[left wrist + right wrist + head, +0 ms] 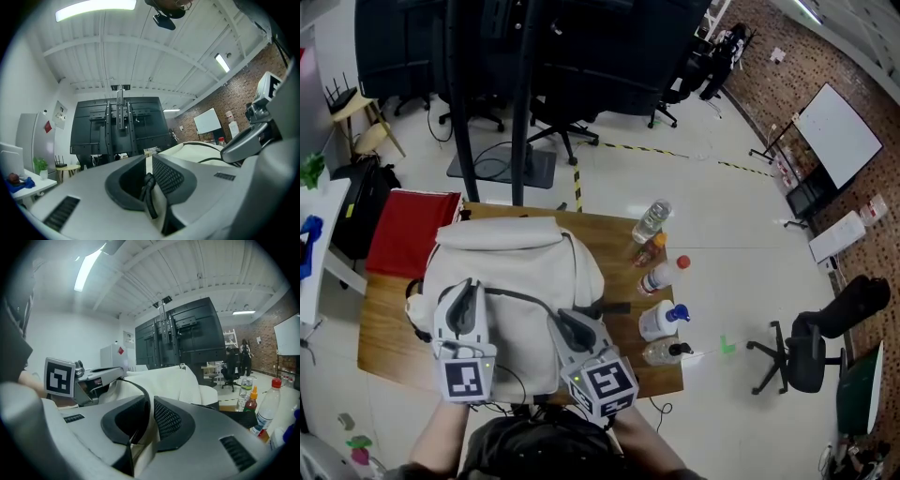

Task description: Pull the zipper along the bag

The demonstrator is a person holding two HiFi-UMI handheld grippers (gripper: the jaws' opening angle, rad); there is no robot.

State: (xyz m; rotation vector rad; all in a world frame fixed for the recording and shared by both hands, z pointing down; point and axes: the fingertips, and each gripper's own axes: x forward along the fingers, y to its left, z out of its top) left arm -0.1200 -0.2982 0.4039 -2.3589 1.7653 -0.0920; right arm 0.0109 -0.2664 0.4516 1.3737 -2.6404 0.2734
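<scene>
My left gripper (465, 302) was clamped on the zipper pull (148, 190) of the bag (520, 272) on the bench's (380, 328) left half, my right gripper (573, 328) was slightly apart around its seam, and the whole pull looked yet to do!

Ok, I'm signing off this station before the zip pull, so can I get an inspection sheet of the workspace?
Surface: wooden table, bare wood at its left end.
Job's things: white bag lying on the table; black zipper cord in the left claw.
Clutter: row of bottles along the table's right edge.
Grippers: left gripper claw shut on the zipper cord; right gripper claw has bag fabric and black trim in it, grip unclear.
Cables: black cable on the floor by the stand's foot.
Surroundings: black stand, office chair, whiteboard, red item by the table's far left corner.
</scene>
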